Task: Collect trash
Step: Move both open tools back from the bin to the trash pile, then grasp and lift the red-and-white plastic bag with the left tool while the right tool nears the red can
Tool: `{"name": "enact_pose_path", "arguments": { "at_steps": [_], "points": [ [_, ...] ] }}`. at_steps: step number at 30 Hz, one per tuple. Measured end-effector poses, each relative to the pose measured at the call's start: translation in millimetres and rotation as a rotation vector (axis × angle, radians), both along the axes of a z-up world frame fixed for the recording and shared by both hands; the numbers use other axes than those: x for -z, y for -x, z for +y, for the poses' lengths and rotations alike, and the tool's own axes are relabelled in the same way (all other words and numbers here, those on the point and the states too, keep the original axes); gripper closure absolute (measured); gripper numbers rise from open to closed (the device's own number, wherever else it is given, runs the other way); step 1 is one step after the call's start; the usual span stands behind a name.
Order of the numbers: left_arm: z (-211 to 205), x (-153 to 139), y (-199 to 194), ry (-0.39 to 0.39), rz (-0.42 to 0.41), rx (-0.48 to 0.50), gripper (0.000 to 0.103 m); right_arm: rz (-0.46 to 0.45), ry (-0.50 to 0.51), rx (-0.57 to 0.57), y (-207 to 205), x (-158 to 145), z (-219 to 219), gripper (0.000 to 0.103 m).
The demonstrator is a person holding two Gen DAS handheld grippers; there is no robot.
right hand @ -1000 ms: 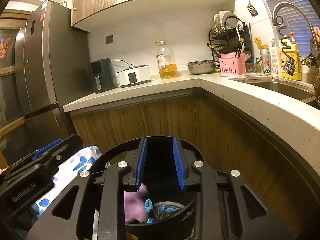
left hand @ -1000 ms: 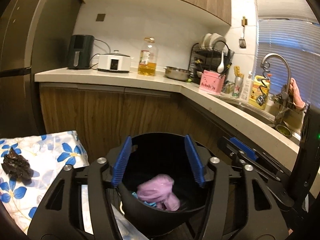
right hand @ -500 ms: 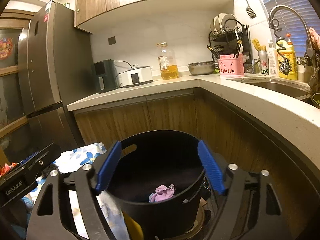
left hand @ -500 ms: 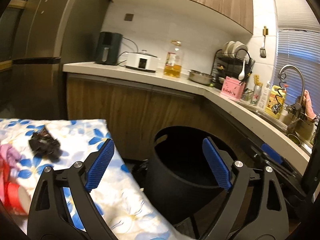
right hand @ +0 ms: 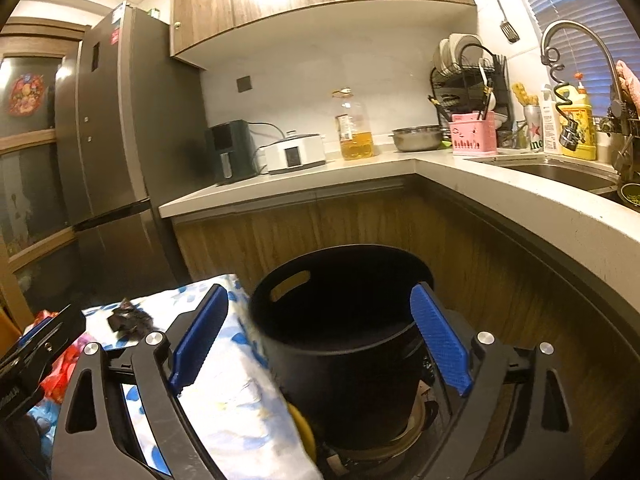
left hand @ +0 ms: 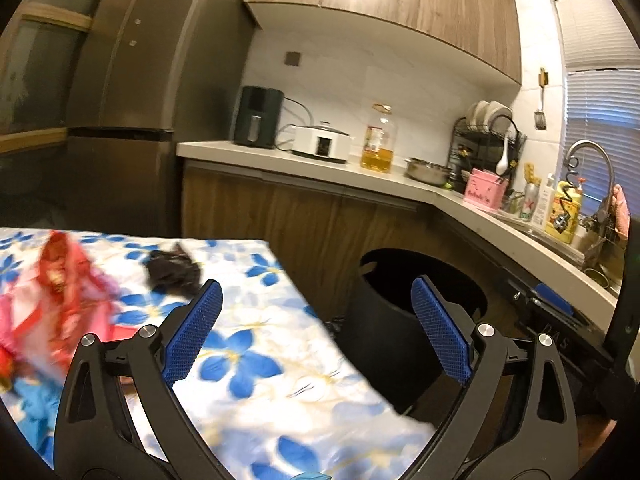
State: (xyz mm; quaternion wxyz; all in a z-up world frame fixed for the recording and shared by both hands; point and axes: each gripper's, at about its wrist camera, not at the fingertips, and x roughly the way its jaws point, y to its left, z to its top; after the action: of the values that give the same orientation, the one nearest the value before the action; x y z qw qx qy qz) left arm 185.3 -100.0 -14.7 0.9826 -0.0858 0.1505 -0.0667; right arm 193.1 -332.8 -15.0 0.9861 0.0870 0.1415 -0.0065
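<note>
1. The fridge (right hand: 112, 128) fills the left of my right wrist view; it carries a small label near its top that I cannot read.
2. The counter (right hand: 500, 184) wraps round the corner, with an oil bottle (right hand: 354, 128), a pink caddy (right hand: 474, 136) and a green can (right hand: 534, 128) whose lettering is too small to read.
3. The flowered tablecloth (left hand: 280, 380) lies below my left gripper, its edge just beside the bin.
4. The black bin (right hand: 344, 320) stands on the floor between cloth and cabinet; its inside is dark in both views.
5. My left gripper (left hand: 316, 332) points slightly downward over the cloth's edge. Its jaws have just been opening and now stand wide, nothing between them.
6. My right gripper (right hand: 320, 336) is aimed at the bin, tilted slightly down. Its jaws have also just been opening, wide apart and released, with the bin seen behind them.
7. Trash on the cloth: a blurred red and pink wrapper (left hand: 68, 292) and a black crumpled scrap (left hand: 172, 272).
</note>
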Motion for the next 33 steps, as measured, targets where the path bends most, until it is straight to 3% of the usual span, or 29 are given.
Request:
{"name": "enact_pose_path", "arguments": {
  "at_steps": [10,17,22,26,31,33],
  "points": [
    [68.9,10.1,53.5,-0.025,0.003,-0.227,0.009,0.0,0.001,-0.073,28.5,8.1,47.2,0.013],
    [123.4,21.6,66.7,-0.031,0.021,-0.352,0.01,0.036,-0.002,-0.14,42.5,21.5,83.3,0.013],
    [145.8,29.2,68.1,-0.034,0.054,-0.346,0.022,0.061,0.008,-0.19,44.3,28.1,108.2,0.013],
    [142.4,30.8,56.7,-0.091,0.059,-0.339,0.033,0.068,0.015,-0.222,43.0,30.1,125.1,0.013],
    [144.9,39.2,33.5,-0.111,0.125,-0.346,0.06,0.085,0.025,-0.248,40.6,35.1,138.4,0.013],
    [147.3,40.8,28.9,-0.106,0.141,-0.346,0.076,0.096,0.031,-0.256,38.8,37.1,141.9,0.014]
  ]
}}
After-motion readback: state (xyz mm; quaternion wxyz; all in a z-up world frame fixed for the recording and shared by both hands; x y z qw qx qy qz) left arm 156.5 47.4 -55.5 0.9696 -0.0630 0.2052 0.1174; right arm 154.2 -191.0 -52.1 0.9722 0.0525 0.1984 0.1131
